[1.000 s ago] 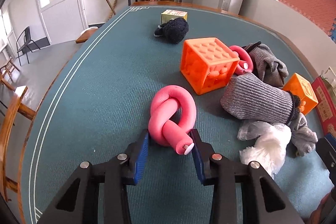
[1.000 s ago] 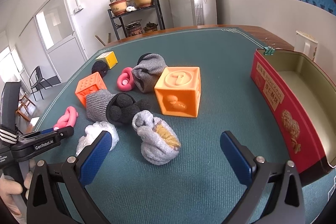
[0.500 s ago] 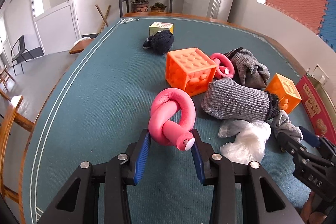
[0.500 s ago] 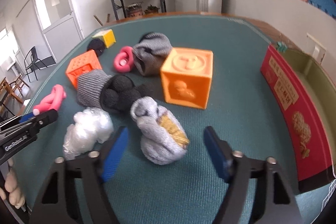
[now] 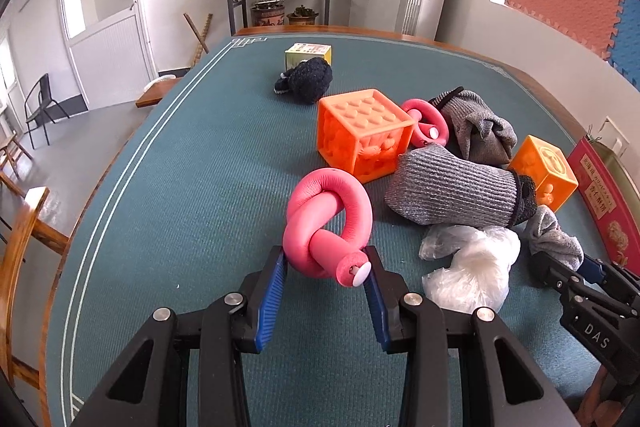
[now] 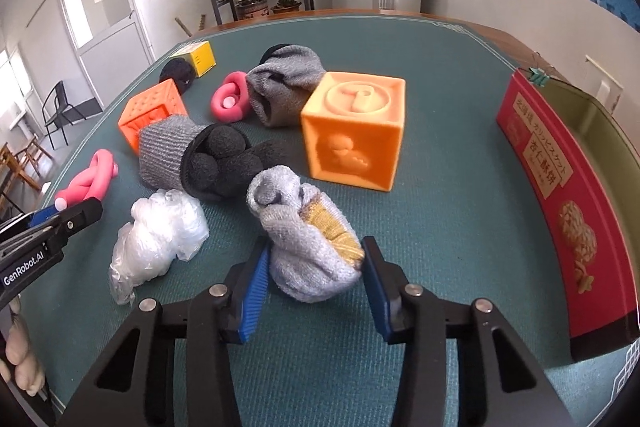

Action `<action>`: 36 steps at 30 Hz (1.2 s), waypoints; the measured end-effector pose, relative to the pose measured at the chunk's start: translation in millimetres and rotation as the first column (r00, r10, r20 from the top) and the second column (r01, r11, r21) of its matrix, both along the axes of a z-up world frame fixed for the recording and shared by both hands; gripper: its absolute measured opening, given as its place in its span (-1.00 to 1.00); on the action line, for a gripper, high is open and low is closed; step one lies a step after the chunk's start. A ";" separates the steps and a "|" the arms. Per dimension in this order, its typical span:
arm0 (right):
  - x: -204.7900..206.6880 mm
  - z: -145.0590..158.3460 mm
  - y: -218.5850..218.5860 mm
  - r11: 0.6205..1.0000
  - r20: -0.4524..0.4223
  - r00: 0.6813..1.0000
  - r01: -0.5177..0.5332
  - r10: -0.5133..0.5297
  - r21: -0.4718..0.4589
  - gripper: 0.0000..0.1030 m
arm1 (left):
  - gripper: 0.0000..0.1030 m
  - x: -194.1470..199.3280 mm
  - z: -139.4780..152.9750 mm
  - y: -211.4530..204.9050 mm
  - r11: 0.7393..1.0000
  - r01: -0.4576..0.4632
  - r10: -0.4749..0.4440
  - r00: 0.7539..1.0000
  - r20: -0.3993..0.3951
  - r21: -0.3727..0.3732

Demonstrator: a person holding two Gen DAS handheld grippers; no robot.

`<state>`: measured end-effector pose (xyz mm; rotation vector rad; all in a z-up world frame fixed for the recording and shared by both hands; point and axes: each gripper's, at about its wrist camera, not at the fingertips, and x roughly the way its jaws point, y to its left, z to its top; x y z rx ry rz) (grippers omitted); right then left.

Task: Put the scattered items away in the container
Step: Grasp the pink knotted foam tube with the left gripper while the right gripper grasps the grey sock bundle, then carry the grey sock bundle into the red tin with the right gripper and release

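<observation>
Item: pink foam knot (image 5: 326,223), on the green surface (image 5: 192,195), its near end clamped between the left tool (image 5: 325,281) pads. Light, springy; best held across the tube.
Item: grey sock bundle (image 6: 308,239), soft, compressible; right tool (image 6: 314,269) straddles it, pads narrow, contact uncertain.
Container: red box (image 6: 568,195), at right, interior mostly unseen.
Adjacent: plastic wad (image 6: 156,239), orange cube (image 6: 352,131), crowding the sock.

Two orange cubes (image 6: 154,115) (image 6: 352,131), two pink foam knots (image 5: 328,227) (image 6: 230,101), four sock bundles (image 6: 310,247), one plastic bag (image 6: 156,239)
</observation>
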<state>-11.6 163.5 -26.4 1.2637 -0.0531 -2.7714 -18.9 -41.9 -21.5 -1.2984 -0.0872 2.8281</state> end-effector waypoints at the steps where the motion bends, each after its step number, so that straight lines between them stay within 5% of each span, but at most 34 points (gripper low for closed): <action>1: 0.8 0.8 1.0 1.000 -0.005 1.000 0.004 -0.004 -0.003 -0.07 | -0.23 0.3 0.4 0.1 1.000 0.000 0.000 1.000 -0.002 0.000; 22: 30.7 37.2 31.2 0.992 -0.177 0.978 0.100 -0.112 -0.078 -0.07 | -0.23 12.2 11.6 16.5 0.998 -0.002 -0.003 0.997 -0.073 -0.063; 36: 60.5 65.6 91.4 0.948 -0.300 0.901 0.273 -0.312 -0.167 -0.07 | -0.29 34.6 47.8 64.2 0.993 0.086 -0.098 0.983 -0.153 -0.084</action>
